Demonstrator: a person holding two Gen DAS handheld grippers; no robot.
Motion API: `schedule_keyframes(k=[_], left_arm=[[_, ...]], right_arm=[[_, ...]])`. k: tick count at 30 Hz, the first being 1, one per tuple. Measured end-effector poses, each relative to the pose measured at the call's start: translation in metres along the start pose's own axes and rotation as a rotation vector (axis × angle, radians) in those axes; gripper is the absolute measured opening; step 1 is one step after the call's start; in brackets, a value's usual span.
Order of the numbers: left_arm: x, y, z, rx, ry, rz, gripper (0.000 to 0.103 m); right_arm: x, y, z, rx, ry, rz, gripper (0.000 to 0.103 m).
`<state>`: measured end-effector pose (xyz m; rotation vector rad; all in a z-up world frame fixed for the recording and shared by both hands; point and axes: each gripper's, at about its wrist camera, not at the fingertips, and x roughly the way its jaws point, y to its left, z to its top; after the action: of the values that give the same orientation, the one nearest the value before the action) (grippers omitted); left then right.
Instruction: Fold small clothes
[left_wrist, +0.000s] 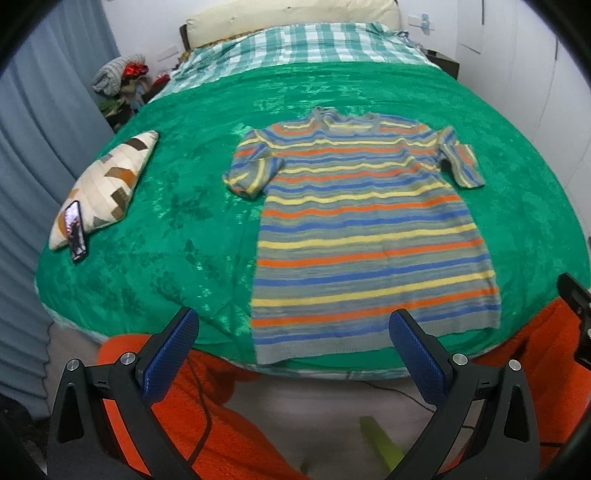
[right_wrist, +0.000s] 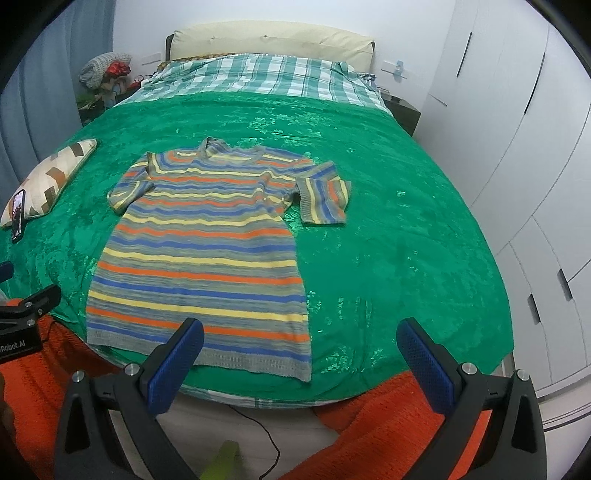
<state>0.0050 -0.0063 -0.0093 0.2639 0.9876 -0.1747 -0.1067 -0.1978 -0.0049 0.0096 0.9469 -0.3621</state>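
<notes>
one striped knit shirt (left_wrist: 369, 229) lies on the bed, spread flat with its neck at the far end and its hem toward the two tools, both short sleeves out to the sides. it rests on one green bedspread (left_wrist: 184, 221), with a green-and-white checked blanket (left_wrist: 314, 44) beyond it and one cream pillow (left_wrist: 288, 14) at the headboard. one patchwork cushion (left_wrist: 107, 184) sits far off to the left of the left tool, and one phone (left_wrist: 75, 230) leans against its near end, screen lit. a heap of clothes (left_wrist: 118, 77) lies beside the bed at the far left by a blue curtain (left_wrist: 44, 129); white wardrobe doors (right_wrist: 517, 147) line the right side past the right tool. orange fabric (left_wrist: 229, 424) spreads below both tools, at the near edge of the bed, with a thin black cable (right_wrist: 266, 435) across the floor. nothing lies between either tool and the shirt. the left tool (left_wrist: 293, 354) hangs in front of the hem with its blue-padded fingers (left_wrist: 170, 354) spread wide and nothing between them; the shirt's lower left corner sits just ahead, between the two fingers. the right tool (right_wrist: 299, 363) is likewise wide apart and empty, its left finger overlapping the hem in view, the shirt lying ahead and to the left of it, with bare green bedspread straight ahead of its right finger. whether either tool touches the cloth cannot be told.
</notes>
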Motion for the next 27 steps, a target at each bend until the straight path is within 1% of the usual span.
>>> schedule_keyframes(k=[5, 14, 21, 27], left_arm=[[0.003, 0.002, 0.001, 0.001, 0.007, 0.013, 0.103], [0.009, 0.000, 0.000, 0.003, 0.020, -0.021, 0.103], [0.011, -0.003, 0.000, 0.014, 0.021, -0.031, 0.103], [0.013, -0.005, 0.000, 0.012, 0.025, -0.035, 0.103]], right_arm=[[0.001, 0.000, 0.000, 0.004, 0.003, -0.002, 0.103], [0.007, 0.001, 0.000, 0.007, 0.019, -0.006, 0.103], [0.012, 0.004, -0.001, 0.000, 0.034, -0.002, 0.103], [0.014, 0.005, -0.001, -0.004, 0.038, -0.026, 0.103]])
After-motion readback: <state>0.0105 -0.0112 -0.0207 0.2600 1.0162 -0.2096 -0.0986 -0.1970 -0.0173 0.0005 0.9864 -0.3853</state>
